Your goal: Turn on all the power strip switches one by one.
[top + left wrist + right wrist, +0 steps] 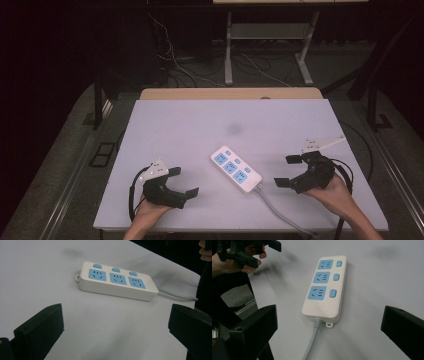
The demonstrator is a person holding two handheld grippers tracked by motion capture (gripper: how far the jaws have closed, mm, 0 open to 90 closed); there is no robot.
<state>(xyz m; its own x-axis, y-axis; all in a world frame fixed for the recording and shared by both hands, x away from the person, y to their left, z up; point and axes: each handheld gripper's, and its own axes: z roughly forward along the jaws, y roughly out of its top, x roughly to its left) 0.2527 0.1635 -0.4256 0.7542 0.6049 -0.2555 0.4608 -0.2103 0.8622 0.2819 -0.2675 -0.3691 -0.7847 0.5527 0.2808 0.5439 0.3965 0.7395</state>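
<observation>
The left gripper (182, 181) and right gripper (288, 171) are held wide open, empty, near the table's (180, 120) front edge. The power strip (236, 170) lies between them, untouched; its cord (280, 212) is cut off at the front edge. Bare tabletop is seen beyond.

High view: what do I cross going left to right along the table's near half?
Left tool → white power strip → its grey cable → right tool.
</observation>
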